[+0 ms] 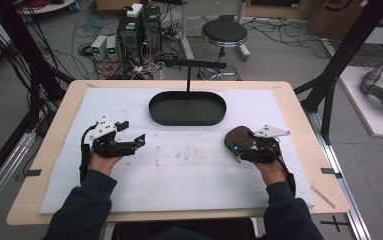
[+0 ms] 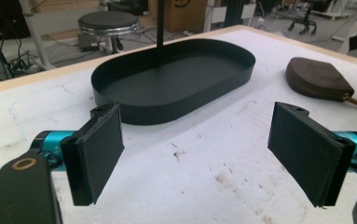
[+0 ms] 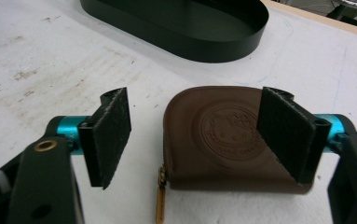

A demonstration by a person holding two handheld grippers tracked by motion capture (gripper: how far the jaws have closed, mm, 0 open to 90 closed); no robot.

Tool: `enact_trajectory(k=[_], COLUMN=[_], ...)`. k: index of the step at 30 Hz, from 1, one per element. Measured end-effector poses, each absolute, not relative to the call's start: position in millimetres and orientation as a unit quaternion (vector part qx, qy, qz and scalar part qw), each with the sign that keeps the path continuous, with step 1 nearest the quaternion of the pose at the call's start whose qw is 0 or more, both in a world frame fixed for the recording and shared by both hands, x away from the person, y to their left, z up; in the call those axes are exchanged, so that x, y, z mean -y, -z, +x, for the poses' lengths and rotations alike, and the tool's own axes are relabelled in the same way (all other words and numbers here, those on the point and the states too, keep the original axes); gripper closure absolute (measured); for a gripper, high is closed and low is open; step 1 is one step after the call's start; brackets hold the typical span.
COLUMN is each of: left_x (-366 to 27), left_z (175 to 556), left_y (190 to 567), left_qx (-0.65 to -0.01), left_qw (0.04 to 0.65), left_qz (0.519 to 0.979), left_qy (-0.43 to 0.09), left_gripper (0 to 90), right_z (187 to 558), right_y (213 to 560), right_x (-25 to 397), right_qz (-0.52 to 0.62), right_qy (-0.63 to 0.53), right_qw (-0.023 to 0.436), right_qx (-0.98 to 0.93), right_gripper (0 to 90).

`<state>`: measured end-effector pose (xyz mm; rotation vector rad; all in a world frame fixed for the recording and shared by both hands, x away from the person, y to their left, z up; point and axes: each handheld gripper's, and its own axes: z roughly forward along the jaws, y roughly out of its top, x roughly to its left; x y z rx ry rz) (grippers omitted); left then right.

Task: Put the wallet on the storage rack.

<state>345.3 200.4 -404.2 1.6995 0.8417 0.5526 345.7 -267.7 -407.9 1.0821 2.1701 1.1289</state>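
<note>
A small brown pouch (image 3: 223,140) is seen lying flat on the white mat (image 1: 189,170) of the worktop (image 1: 54,145), near the right side. It is placed in front of the black oval tray (image 1: 187,108), a little apart from it. A gold zip pull (image 3: 160,200) is seen sticking out from the pouch's near edge.

The right hand-held gripper (image 3: 199,135) is held wide open and nothing is gripped by it. Its jaws are set over the pouch. The right jaw is seen above the pouch's right part, and the left jaw is seen just past the pouch's left edge. It cannot be told if the pouch is touched yet.

A few things could go wrong. The pouch is flat and soft, so it could be pushed along the mat and not picked up if the jaws are closed too high. It could be pinched by one corner and then tip or slip out. The zip pull could be caught by a jaw.

The left hand-held gripper (image 2: 195,154) is also held wide open and empty. It is kept low over the mat on the left side, well apart from the pouch, and is pointed toward the tray.

In the high view, both forearms are seen coming in from the near edge, with the grippers pointed in toward the middle of the mat.
</note>
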Motion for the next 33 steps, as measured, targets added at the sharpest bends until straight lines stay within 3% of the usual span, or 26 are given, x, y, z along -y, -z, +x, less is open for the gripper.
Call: enact_trajectory(k=[6,9,10,13,18,25,28,29,31,33], left_x=[-204.4,-208.0,-209.5,-212.7,-216.0,-217.4,-218.7,-219.1,-220.1,-220.7], left_z=[345.1,346.4,346.8,347.2,347.0,344.7,344.0,343.9,343.4,343.0], left_y=[407.7,410.9,411.6,412.6,415.5,414.8,415.2,415.3,415.5,415.6], left_qx=[-0.361,-0.369,-0.372,-0.375,-0.379,-0.382,-0.385,-0.385,-0.387,-0.389], left_qw=[0.551,0.554,0.554,0.559,0.559,0.564,0.564,0.564,0.564,0.565], left_qz=[0.716,0.713,0.712,0.707,0.708,0.703,0.701,0.701,0.700,0.698], left_qy=[-0.229,-0.222,-0.219,-0.217,-0.206,-0.206,-0.207,-0.205,-0.205,-0.204], left_gripper=[17.8,17.8,17.8,17.8,17.8,17.8,17.8,17.8,17.8,17.8], right_z=[360.4,374.0,381.0,385.8,381.1,367.9,361.0,356.7,353.9,349.9], right_y=[416.3,421.7,426.2,431.3,426.9,422.9,422.4,423.2,423.8,424.4], right_x=[248.9,231.9,222.3,212.5,217.0,235.4,250.5,262.5,268.0,280.8], right_qz=[0.385,0.384,0.380,0.367,0.330,0.255,0.221,0.204,0.209,0.219], right_qy=[-0.373,-0.345,-0.321,-0.285,-0.261,-0.256,-0.260,-0.263,-0.267,-0.268], right_qw=[0.240,0.245,0.251,0.281,0.277,0.259,0.253,0.248,0.242,0.244], right_qx=[-0.809,-0.821,-0.831,-0.839,-0.864,-0.896,-0.905,-0.910,-0.909,-0.906], right_gripper=[34.2,42.7,51.9,62.0,67.6,68.3,64.3,56.2,54.6,45.4])
